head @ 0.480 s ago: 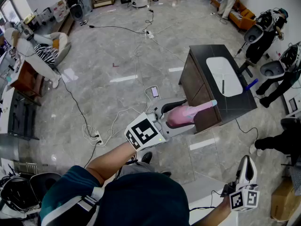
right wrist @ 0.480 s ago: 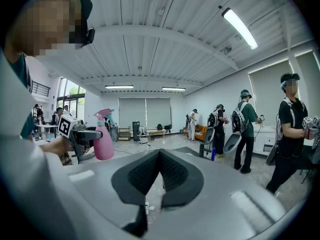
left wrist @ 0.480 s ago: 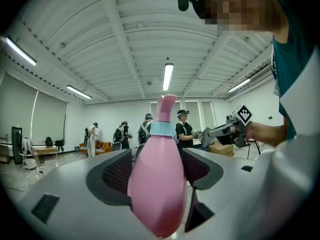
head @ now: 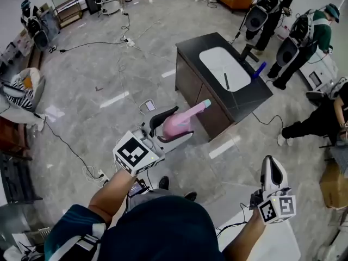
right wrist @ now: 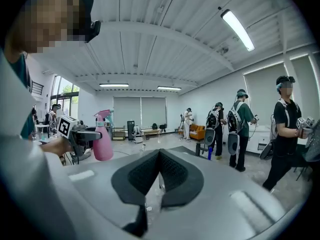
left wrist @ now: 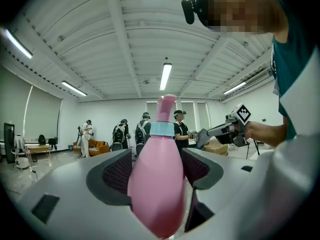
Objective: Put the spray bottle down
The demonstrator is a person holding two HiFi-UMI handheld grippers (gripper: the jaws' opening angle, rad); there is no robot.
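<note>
Jaws of my left gripper [left wrist: 159,171] still pinch the pink spray bottle [left wrist: 159,149] between them (nothing let go since before), its nozzle toward the dark table [head: 190,45]. Jaws of my right gripper [right wrist: 159,156] stay pressed together, empty.

Pink spray bottle [head: 175,126] with pale blue collar, black-and-white marker cube [head: 133,152], dark cabinet [head: 201,88], grey marbled floor [head: 109,69]

Between the jaws of the left gripper [left wrist: 159,159], the spray bottle [left wrist: 155,194] is showing smooth pink plastic with a soft sheen. The pads [left wrist: 116,176] pressing on it are looking dark, matt and finely gridded, like rubber. The right gripper [right wrist: 159,154] is showing the same pads in a smooth, matt, pale plastic shell. Beyond the jaws, the floor [head: 109,75] is gleaming like polished stone.
</note>
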